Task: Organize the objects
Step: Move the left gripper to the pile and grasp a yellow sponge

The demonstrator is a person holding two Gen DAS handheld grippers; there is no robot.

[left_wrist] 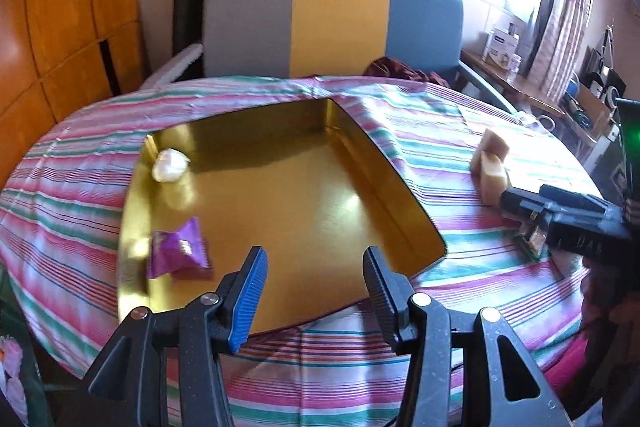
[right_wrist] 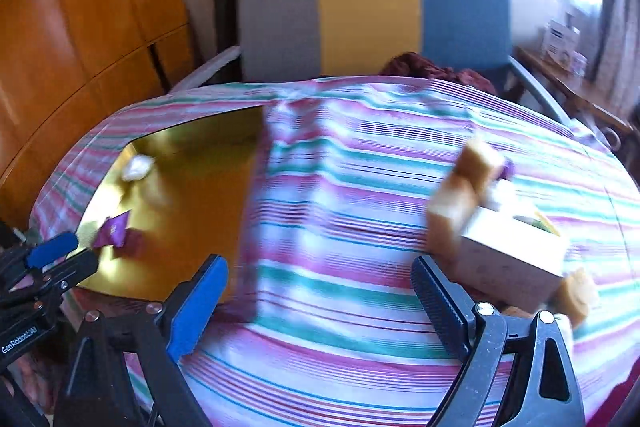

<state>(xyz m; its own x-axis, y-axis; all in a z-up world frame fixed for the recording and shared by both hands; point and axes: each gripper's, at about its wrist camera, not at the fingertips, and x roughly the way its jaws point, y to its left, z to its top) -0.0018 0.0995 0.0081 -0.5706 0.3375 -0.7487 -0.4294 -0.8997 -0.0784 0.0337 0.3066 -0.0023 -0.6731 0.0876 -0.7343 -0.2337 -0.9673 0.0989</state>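
Hovering over the near edge of a gold tray, the left gripper is seen with jaws apart and nothing between them. The tray is laid on a desk covered by a pink, green and white striped cloth. Inside the tray, a white wrapped sweet is found near the far left corner and a purple wrapped candy near the left wall, closer to the gripper. The right gripper is held above bare striped cloth to the right of the tray, jaws apart and empty. Tan blocks are stacked beside a white box just ahead of its right finger; another tan piece lies by the box's near corner. The right-wrist view is motion-blurred. A grey, yellow and blue chair is placed behind the desk.
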